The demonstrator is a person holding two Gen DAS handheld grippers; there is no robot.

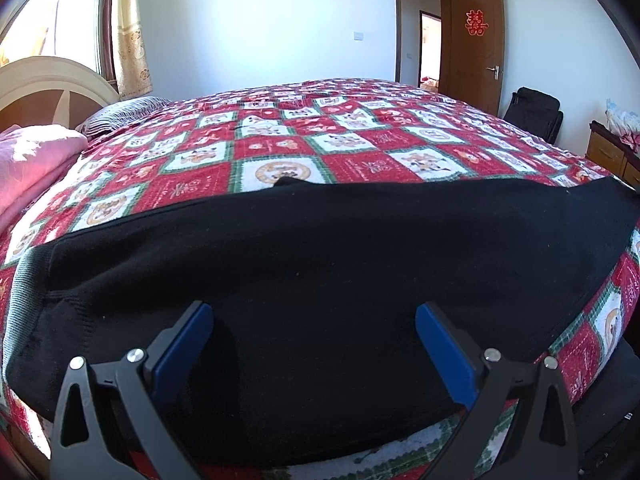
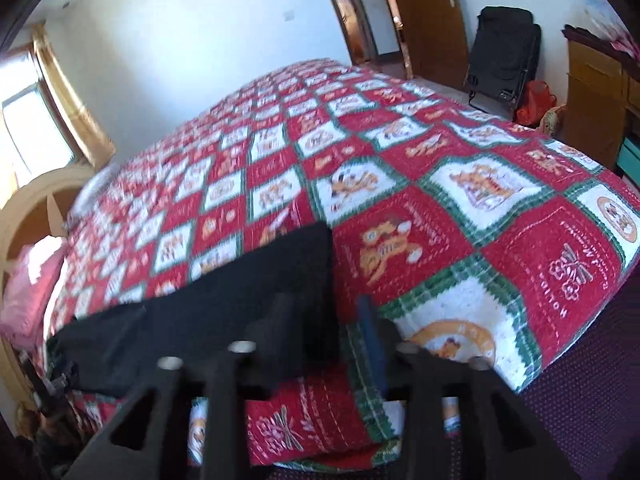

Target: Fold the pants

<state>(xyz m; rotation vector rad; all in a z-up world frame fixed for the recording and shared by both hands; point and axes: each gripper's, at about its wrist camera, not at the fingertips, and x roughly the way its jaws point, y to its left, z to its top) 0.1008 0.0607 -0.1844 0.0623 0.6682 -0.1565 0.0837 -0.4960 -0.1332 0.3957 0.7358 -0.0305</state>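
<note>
Black pants lie flat across the near edge of a bed, on a red, white and green checked quilt. My left gripper hovers just over their middle, its blue pads spread wide with nothing pinched. In the right wrist view the pants end at the right in a straight edge. My right gripper straddles that end with its jaws partly apart. A strip of quilt shows between the cloth and the blue right pad, so the pads do not press on it.
A pink blanket, a striped pillow and a curved headboard are at the left. An open wooden door, a black bag and a wooden cabinet stand at the right. Dark floor lies beyond the bed's corner.
</note>
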